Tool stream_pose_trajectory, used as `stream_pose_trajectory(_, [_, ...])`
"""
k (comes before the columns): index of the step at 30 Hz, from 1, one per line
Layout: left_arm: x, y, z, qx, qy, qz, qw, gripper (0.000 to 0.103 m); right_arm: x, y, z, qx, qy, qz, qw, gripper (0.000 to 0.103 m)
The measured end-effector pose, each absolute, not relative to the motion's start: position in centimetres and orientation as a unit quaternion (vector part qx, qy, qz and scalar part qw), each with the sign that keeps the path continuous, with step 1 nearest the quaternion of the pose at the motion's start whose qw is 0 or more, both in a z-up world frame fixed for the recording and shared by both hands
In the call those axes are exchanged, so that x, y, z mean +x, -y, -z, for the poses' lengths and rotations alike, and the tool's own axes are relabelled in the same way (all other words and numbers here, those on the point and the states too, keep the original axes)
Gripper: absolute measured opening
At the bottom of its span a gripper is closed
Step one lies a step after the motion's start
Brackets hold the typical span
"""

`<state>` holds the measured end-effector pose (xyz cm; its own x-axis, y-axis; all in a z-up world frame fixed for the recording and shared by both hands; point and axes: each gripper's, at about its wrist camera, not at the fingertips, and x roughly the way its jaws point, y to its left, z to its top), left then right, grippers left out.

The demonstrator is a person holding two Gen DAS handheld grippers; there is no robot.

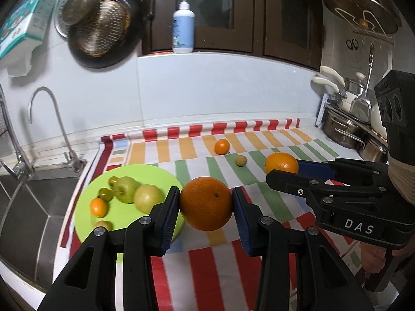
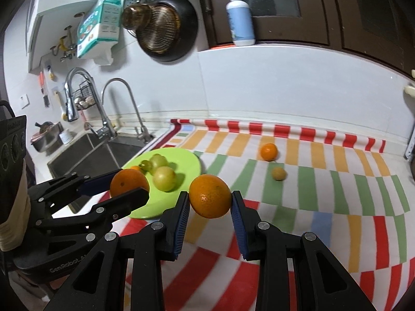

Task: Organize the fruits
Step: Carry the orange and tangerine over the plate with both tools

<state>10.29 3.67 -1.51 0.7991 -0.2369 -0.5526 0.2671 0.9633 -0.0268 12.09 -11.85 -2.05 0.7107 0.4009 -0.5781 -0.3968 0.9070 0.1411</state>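
Note:
My left gripper (image 1: 206, 203) is shut on a large orange (image 1: 206, 204), held above the striped cloth just right of the green plate (image 1: 160, 176). My right gripper (image 2: 210, 197) is shut on a second orange (image 2: 210, 195), also above the cloth. In the left wrist view the right gripper (image 1: 282, 171) holds its orange (image 1: 281, 162) to the right. In the right wrist view the left gripper (image 2: 129, 186) holds its orange (image 2: 128, 182) over the plate's (image 2: 181, 158) near edge. The plate holds green apples (image 1: 148, 198), small green fruits and small oranges.
A small orange (image 1: 222, 146) and a small yellow-green fruit (image 1: 240, 160) lie on the cloth (image 1: 207, 272) toward the back wall. A sink (image 1: 23, 207) with taps is on the left. Pots (image 1: 342, 127) stand at the right. Pans hang on the wall.

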Motion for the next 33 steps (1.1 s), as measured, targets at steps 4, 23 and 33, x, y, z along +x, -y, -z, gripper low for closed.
stream_pose_trajectory(4, [10.1, -5.6, 1.4, 0.022, -0.285, 0.126, 0.95, 0.041, 11.9, 10.1, 1.9, 0.003, -0.311, -0.221, 0.924, 0.033])
stream_pose_trajectory(23, [13.8, -13.9, 4.2, 0.038, -0.322, 0.118, 0.939, 0.041, 13.8, 0.8, 4.9, -0.005, -0.349, -0.221, 0.911, 0.033])
stream_pose_trajectory(33, [16.9, -16.2, 7.2, 0.048, -0.357, 0.138, 0.923, 0.041, 15.7, -2.2, 7.6, -0.006, -0.388, -0.202, 0.899, 0.033])
